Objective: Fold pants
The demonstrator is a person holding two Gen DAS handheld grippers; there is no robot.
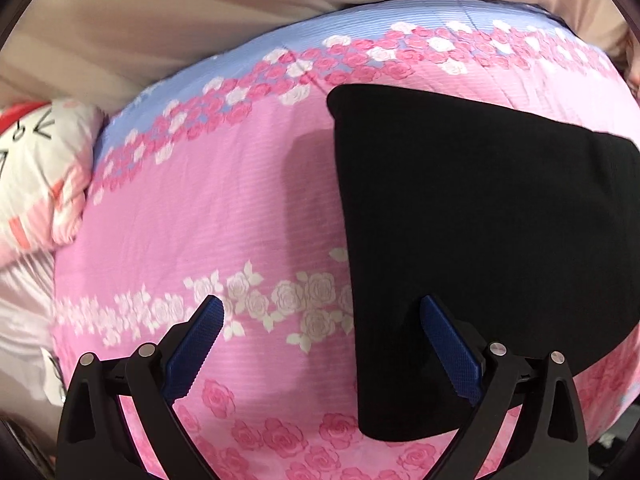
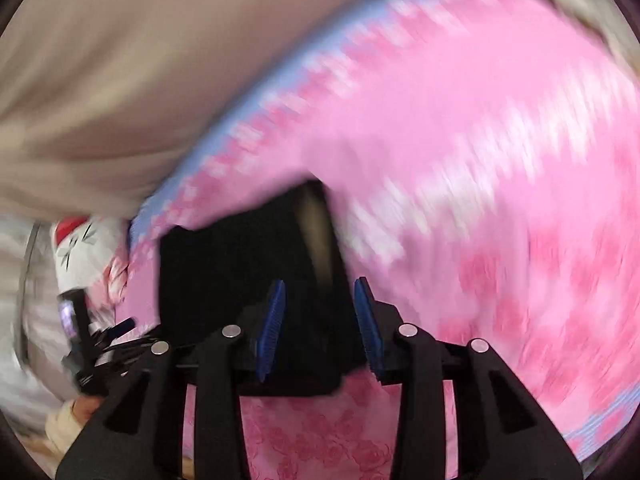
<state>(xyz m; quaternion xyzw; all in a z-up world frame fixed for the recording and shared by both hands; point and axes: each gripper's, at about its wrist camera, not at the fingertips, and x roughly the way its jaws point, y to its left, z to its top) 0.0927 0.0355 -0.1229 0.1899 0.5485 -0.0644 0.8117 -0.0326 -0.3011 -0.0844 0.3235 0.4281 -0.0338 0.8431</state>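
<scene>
The black pants (image 1: 480, 240) lie folded into a compact block on the pink floral bedspread (image 1: 208, 216), right of centre in the left wrist view. My left gripper (image 1: 320, 312) is open and empty, with its right finger (image 1: 448, 344) over the pants' near edge and its left finger over the bedspread. In the blurred right wrist view the pants (image 2: 224, 280) lie just ahead of my right gripper (image 2: 320, 300). Its jaws stand partly apart with nothing between them.
A white and red cat-print pillow (image 1: 36, 176) lies at the left edge of the bed. A beige wall or headboard (image 1: 160, 20) runs behind the bed. My left gripper also shows in the right wrist view (image 2: 96, 344), low at the left.
</scene>
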